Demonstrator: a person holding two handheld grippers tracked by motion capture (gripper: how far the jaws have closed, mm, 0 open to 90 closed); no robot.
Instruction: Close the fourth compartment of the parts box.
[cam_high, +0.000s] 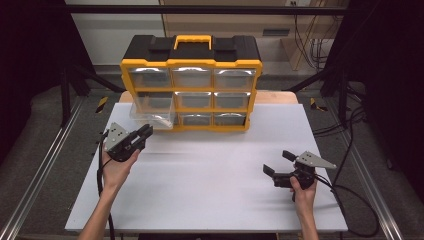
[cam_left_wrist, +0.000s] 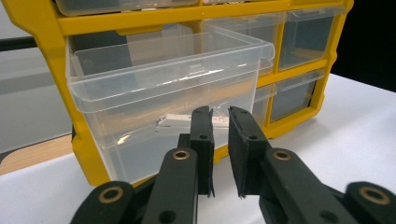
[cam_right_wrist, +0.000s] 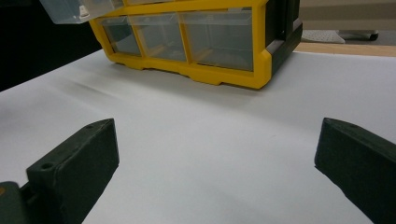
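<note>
A yellow and black drawer organizer (cam_high: 191, 64) with a yellow handle and clear drawers stands at the back of the white tabletop (cam_high: 210, 195). Its lower left clear drawer (cam_high: 152, 118) is pulled out toward me. My left gripper (cam_high: 145, 132) points at that drawer's front. In the left gripper view the jaws of the left gripper (cam_left_wrist: 220, 112) stand a narrow gap apart just before the drawer (cam_left_wrist: 168, 74), with nothing between them. My right gripper (cam_high: 277, 161) rests at the right of the table, wide open and holding nothing. In the right gripper view, bare table lies between the jaws of the right gripper (cam_right_wrist: 217, 126).
In the right gripper view the organizer (cam_right_wrist: 224, 74) stands well ahead, with the pulled drawer (cam_right_wrist: 70, 9) at the top left. Metal rails (cam_high: 40, 175) run along both sides of the table, and cables (cam_high: 350, 190) trail off its right edge.
</note>
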